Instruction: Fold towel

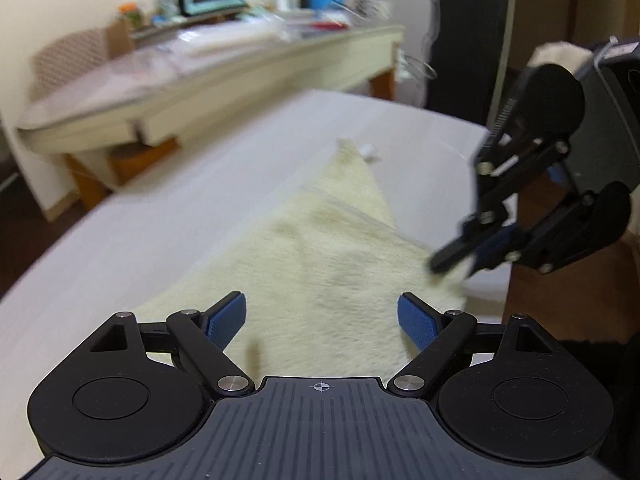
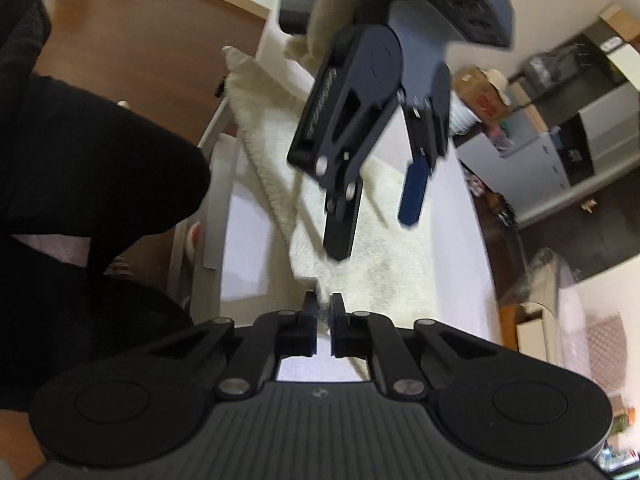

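Your cream, fluffy towel (image 1: 320, 264) lay spread along the pale white counter (image 1: 160, 216), one corner pointing away toward the far end. Your left tool (image 1: 322, 322) hovered over the near part of the towel with its blue-padded fingers (image 1: 228, 320) spread wide apart, gripping nothing. Your right tool (image 2: 324, 312) was drawn together, its black fingers pinched on the towel's edge at the counter's right side. From the right wrist view, the left tool (image 2: 376, 224) hung above the towel (image 2: 360, 272), fingers parted.
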{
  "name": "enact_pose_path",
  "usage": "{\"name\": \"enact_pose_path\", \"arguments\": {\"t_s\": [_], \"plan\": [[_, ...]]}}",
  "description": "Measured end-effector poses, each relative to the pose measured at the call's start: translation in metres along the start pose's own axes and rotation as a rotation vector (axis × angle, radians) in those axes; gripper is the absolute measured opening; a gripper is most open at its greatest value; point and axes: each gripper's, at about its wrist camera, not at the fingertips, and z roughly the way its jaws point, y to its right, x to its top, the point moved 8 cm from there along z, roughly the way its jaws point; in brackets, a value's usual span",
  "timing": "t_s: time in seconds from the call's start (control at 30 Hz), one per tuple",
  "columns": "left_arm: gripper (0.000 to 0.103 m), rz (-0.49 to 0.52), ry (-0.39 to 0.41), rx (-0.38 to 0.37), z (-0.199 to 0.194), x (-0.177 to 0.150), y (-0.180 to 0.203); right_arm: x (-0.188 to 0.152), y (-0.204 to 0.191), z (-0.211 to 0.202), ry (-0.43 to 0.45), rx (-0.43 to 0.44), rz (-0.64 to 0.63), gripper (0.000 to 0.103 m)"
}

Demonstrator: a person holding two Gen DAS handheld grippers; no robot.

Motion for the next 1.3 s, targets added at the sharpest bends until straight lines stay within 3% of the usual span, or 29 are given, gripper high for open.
{"name": "enact_pose_path", "arguments": {"t_s": [0.13,0.27,0.4,0.5,0.6,0.67,0.83,1.0,1.13,1.23,1.3], "plan": [[0.088,0.0,0.022,0.074,-0.044,-0.01,-0.005,-0.012,-0.005,-0.032,0.003,-0.057,0.089,0.007],[0.087,0.065,0.015,0.082,-0.085,-0.033,0.016,-0.025,-0.012,-0.062,0.001,-0.11,0.26,0.007],[0.07,0.189,-0.007,0.1,-0.103,-0.064,0.063,-0.033,-0.011,-0.072,0.007,-0.13,0.4,0.007],[0.057,0.305,-0.038,0.135,-0.094,-0.09,0.094,-0.03,-0.009,-0.072,0.007,-0.125,0.444,0.007],[0.051,0.431,-0.055,0.176,-0.08,-0.116,0.118,-0.025,-0.001,-0.068,0.005,-0.127,0.478,0.007],[0.048,0.499,-0.061,0.216,-0.072,-0.126,0.123,-0.02,0.001,-0.069,0.008,-0.12,0.493,0.007],[0.041,0.782,-0.052,0.398,-0.05,-0.144,0.127,-0.027,-0.004,-0.082,0.015,-0.112,0.53,0.007],[0.031,0.956,-0.032,0.491,-0.04,-0.147,0.124,-0.029,-0.006,-0.091,0.029,-0.11,0.592,0.007],[0.03,1.061,-0.036,0.488,-0.04,-0.147,0.125,-0.033,-0.006,-0.096,0.036,-0.117,0.627,0.007],[0.008,1.114,-0.055,0.476,-0.038,-0.148,0.127,-0.034,-0.006,-0.099,0.05,-0.119,0.647,0.007],[0.006,1.118,-0.065,0.442,-0.037,-0.149,0.132,-0.035,-0.006,-0.1,0.057,-0.116,0.657,0.007]]}}
